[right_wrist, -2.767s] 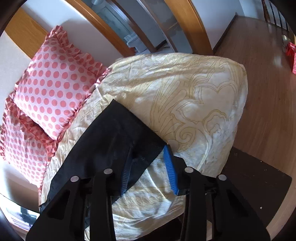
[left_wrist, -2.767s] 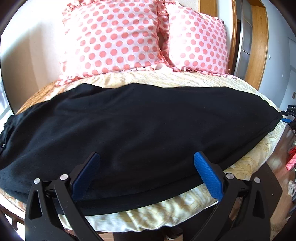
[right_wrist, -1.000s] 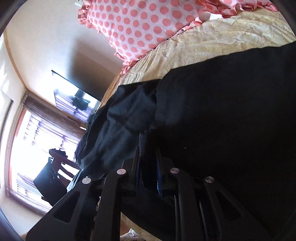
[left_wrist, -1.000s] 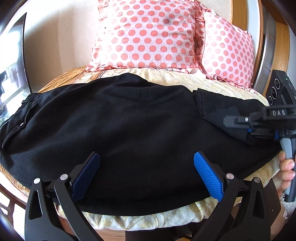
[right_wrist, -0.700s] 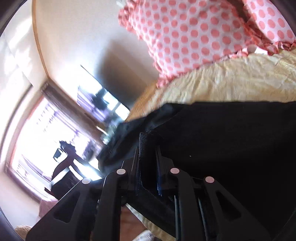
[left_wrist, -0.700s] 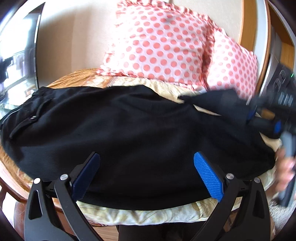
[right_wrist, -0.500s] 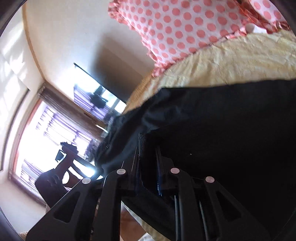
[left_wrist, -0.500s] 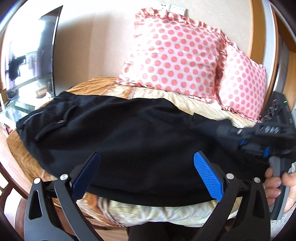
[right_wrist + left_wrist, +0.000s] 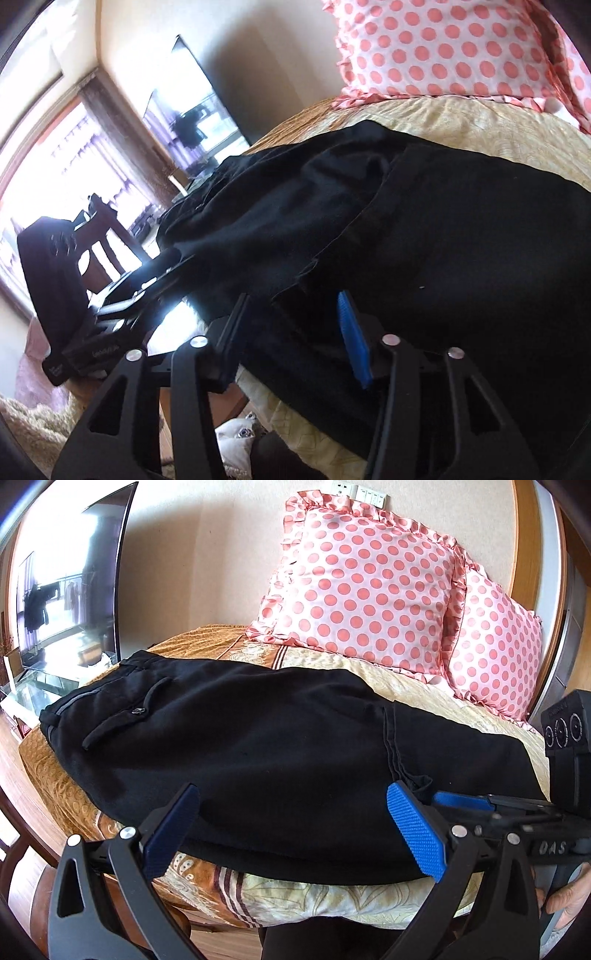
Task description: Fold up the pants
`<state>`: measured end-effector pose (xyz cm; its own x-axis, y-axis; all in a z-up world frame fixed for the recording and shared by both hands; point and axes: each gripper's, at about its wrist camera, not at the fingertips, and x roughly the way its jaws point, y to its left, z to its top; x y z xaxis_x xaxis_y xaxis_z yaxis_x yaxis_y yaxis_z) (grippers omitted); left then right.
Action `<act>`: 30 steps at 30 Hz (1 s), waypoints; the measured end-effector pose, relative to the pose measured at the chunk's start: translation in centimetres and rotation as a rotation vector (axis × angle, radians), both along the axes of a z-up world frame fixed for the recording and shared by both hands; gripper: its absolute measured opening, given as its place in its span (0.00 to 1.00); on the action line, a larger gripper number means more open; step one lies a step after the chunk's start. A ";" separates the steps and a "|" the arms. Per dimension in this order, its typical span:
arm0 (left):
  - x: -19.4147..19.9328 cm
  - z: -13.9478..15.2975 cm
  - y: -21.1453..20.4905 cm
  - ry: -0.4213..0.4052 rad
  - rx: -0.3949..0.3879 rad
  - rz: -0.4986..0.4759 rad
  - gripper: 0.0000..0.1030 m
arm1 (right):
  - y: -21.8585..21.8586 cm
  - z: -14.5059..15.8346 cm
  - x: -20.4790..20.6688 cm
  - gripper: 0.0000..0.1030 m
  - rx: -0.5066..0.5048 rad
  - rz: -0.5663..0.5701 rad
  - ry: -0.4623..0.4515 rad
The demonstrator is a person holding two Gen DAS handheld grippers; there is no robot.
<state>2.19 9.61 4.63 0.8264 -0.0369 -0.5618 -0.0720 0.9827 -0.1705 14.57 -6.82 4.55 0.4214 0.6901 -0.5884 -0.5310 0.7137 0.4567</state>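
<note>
Black pants (image 9: 258,746) lie across the bed, waistband and back pocket at the left, the leg ends folded over onto the upper legs with the hem (image 9: 391,746) running down the middle right. My left gripper (image 9: 291,823) is open and empty over the near edge of the pants. My right gripper (image 9: 291,325) is open, its fingers either side of the folded hem corner; it also shows in the left wrist view (image 9: 461,801) at the right. The pants fill the right wrist view (image 9: 424,236).
Two pink polka-dot pillows (image 9: 362,602) lean at the head of the bed. The yellow patterned bedspread (image 9: 332,897) hangs over the near edge. A dark TV screen (image 9: 66,587) stands at the left, with wooden floor (image 9: 11,760) below it.
My right gripper carried the leg ends leftward over the pants, laid them down and opened. The left gripper swung left and stayed open.
</note>
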 end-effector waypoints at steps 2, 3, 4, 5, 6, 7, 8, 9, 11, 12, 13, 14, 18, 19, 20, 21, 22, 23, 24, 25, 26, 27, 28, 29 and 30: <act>-0.2 0.1 0.2 -0.005 0.000 0.006 0.98 | 0.1 0.6 -1.0 0.50 0.028 0.057 -0.038; -0.3 0.1 0.4 -0.007 -0.002 0.011 0.98 | -0.3 1.1 -1.5 0.50 0.040 0.040 -0.072; -0.4 0.1 0.6 -0.008 -0.004 0.016 0.98 | -0.9 1.7 -2.0 0.50 0.047 0.004 -0.111; -0.4 0.2 0.7 -0.009 -0.007 0.022 0.98 | -1.6 2.2 -2.1 0.50 0.049 -0.049 -0.148; -0.4 0.2 0.8 -0.009 -0.011 0.026 0.98 | -2.2 2.6 -1.9 0.50 0.037 -0.111 -0.177; -0.4 0.2 1.0 -0.009 -0.016 0.031 0.98 | -2.6 2.9 -1.4 0.49 0.010 -0.167 -0.196; -0.4 0.2 1.1 -0.007 -0.022 0.036 0.98 | -3.0 3.0 -1.0 0.49 -0.028 -0.230 -0.213; -0.4 0.2 1.2 -0.004 -0.029 0.038 0.98 | -3.1 2.9 -0.5 0.49 -0.078 -0.283 -0.222; -0.5 0.3 1.4 -0.002 -0.037 0.042 0.98 | -2.1 2.1 0.4 0.49 -0.196 -0.309 -0.214; -0.6 0.3 1.5 -0.001 -0.038 0.045 0.98 | -1.2 1.3 0.6 0.49 -0.262 -0.289 -0.198; -0.7 0.3 1.7 -0.001 -0.036 0.049 0.98 | -0.6 0.6 0.6 0.49 -0.301 -0.261 -0.180; -0.7 0.4 1.9 0.000 -0.034 0.054 0.98 | 0.3 -0.3 0.3 0.49 -0.342 -0.222 -0.166; -0.9 0.7 3.4 -0.003 -0.048 0.082 0.98 | 1.4 0.1 -1.9 0.49 -0.424 -0.229 -0.288; -0.9 0.9 4.1 -0.004 -0.061 0.094 0.98 | 0.9 0.2 -1.9 0.49 -0.383 -0.232 -0.283; -1.0 1.0 4.9 -0.004 -0.076 0.106 0.98 | 0.7 0.0 -1.9 0.49 -0.370 -0.224 -0.268; -1.0 1.2 6.0 -0.004 -0.101 0.122 0.98 | 1.0 -0.4 -1.7 0.49 -0.386 -0.222 -0.257; -1.0 1.4 7.2 -0.002 -0.130 0.140 0.98 | 0.9 -0.4 -1.9 0.49 -0.378 -0.228 -0.271; -1.0 1.6 8.7 0.003 -0.169 0.164 0.98 | 0.7 -0.6 -2.1 0.49 -0.368 -0.230 -0.272; -0.9 1.7 10.1 0.005 -0.208 0.187 0.98 | 0.6 -0.5 -2.5 0.50 -0.353 -0.230 -0.264; -0.8 1.7 11.8 0.011 -0.261 0.208 0.98 | 0.6 -0.8 -2.1 0.50 -0.331 -0.228 -0.248; -0.6 1.6 13.4 0.030 -0.314 0.224 0.98 | 0.3 -0.9 -1.8 0.50 -0.306 -0.225 -0.232; -0.5 1.3 15.0 0.052 -0.378 0.237 0.98 | 0.2 -0.9 -1.4 0.51 -0.295 -0.222 -0.228; -0.3 1.0 16.4 0.066 -0.440 0.243 0.98 | 0.2 -0.9 -1.4 0.51 -0.300 -0.218 -0.235; -0.1 0.6 17.6 0.078 -0.496 0.250 0.98 | 0.5 -0.9 -1.5 0.51 -0.305 -0.216 -0.242; 0.0 0.2 18.6 0.091 -0.548 0.255 0.98 | 0.6 -0.9 -1.4 0.51 -0.305 -0.217 -0.244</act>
<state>2.23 28.21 4.83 0.7968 -0.1481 -0.5858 -0.3313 0.7037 -0.6285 13.15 -6.26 3.65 0.6887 0.3811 -0.6168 -0.4203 0.9031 0.0886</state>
